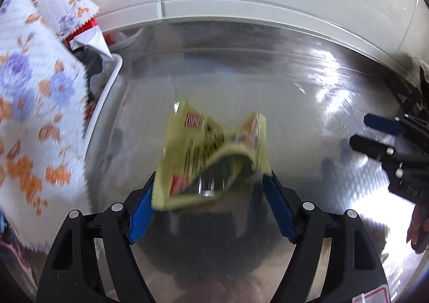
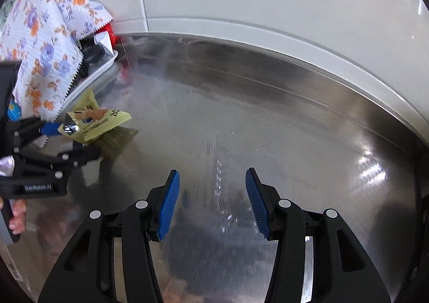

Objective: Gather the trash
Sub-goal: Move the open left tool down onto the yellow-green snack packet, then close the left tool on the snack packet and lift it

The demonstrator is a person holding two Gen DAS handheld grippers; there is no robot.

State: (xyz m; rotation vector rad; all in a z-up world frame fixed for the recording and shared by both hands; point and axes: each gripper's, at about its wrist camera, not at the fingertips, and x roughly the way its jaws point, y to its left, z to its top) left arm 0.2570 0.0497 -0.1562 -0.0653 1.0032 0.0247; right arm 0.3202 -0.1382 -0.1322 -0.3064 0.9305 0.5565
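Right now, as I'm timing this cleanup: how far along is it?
Done: wrappers already lie in the white tray. In hand: a yellow wrapper between the open jaws of the left gripper, beside the tray. The right gripper is empty. Left: getting that wrapper in.

Right gripper (image 2: 213,203) empty, jaws apart; yellow wrapper (image 2: 97,122) seemingly between left gripper (image 2: 71,139) fingers.

A crumpled yellow-green snack wrapper (image 1: 211,152), printed with red and dark marks and showing its silvery lining at the torn-open mouth, sits tilted between the left gripper's (image 1: 206,195) blue pads, just above the shiny steel desk (image 1: 268,75), right of a white bin (image 1: 107,88) holding other trash.
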